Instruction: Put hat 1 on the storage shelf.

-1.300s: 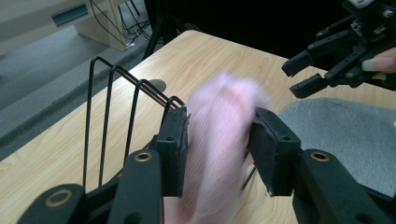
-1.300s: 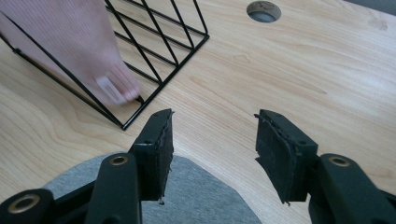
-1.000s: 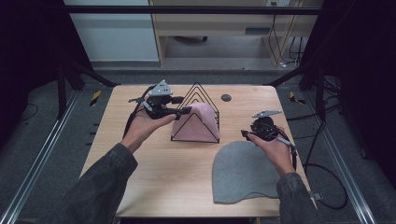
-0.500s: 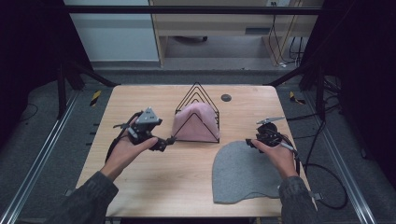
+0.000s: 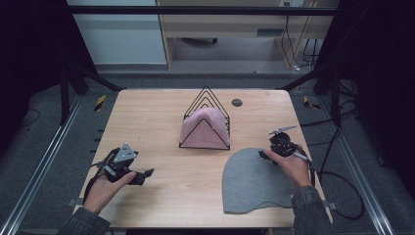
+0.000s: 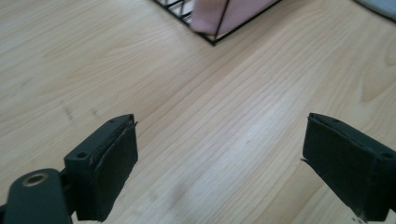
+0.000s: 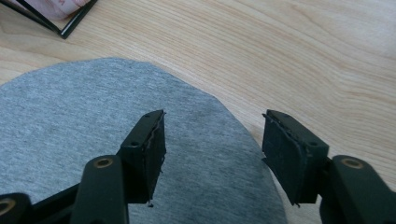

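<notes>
Right gripper view: right tongs (image 7: 212, 156) spread, nothing pinched, low over the grey beanie's (image 7: 93, 154) curved edge; cloth lies under and left of them, bare table (image 7: 303, 60) to the right.
High view, lower right: beanie (image 5: 257, 183) flat, crown pointing up-frame, right tongs (image 5: 266, 153) at its upper right rim.
High view, lower left: left tongs (image 5: 147, 174) spread, empty, well apart from the beanie.
Centre: pink beanie (image 5: 204, 128) on wire rack (image 5: 208, 98).
Judgement: right hand is nearer.

A pale wooden tabletop (image 5: 147, 117) stands on grey carpet floor (image 5: 44, 161). Beyond its far edge sits a light wooden cabinet (image 5: 230, 29) beside a white wall panel (image 5: 122, 34). Black cables (image 5: 298, 49) hang behind its far right corner. Dim surroundings flank both sides.
</notes>
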Tool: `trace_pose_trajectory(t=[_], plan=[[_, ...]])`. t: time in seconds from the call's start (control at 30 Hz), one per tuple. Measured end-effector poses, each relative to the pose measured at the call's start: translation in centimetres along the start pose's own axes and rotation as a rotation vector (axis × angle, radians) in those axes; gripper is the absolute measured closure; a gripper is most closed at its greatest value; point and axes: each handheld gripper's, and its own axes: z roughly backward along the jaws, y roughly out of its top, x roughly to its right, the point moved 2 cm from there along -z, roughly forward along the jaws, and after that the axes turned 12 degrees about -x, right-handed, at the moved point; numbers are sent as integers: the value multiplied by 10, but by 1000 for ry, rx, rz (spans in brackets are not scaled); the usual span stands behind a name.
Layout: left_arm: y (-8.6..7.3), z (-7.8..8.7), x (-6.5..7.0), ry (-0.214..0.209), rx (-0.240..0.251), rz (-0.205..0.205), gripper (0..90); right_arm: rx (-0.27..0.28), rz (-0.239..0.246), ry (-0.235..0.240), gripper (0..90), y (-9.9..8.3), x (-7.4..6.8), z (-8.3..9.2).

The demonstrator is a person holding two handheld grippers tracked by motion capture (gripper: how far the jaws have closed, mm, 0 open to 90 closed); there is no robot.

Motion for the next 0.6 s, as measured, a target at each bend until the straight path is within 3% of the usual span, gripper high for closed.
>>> trace_pose_trajectory(t=[0.27,0.37,0.53,0.6], plan=[[-4,-1,-5,22,-9,19,108,-19,26,-11,479,-1,-5,-7],[-5,-1,-6,-8,7,29,108,-31,47,-38,521,-1,-8,-8],[-6,-2,-7,-15,7,39,109,-39,54,-36,570,0,-10,-7],[-6,-3,-6,-18,4,40,110,-42,66,-27,631,-1,-11,-7]])
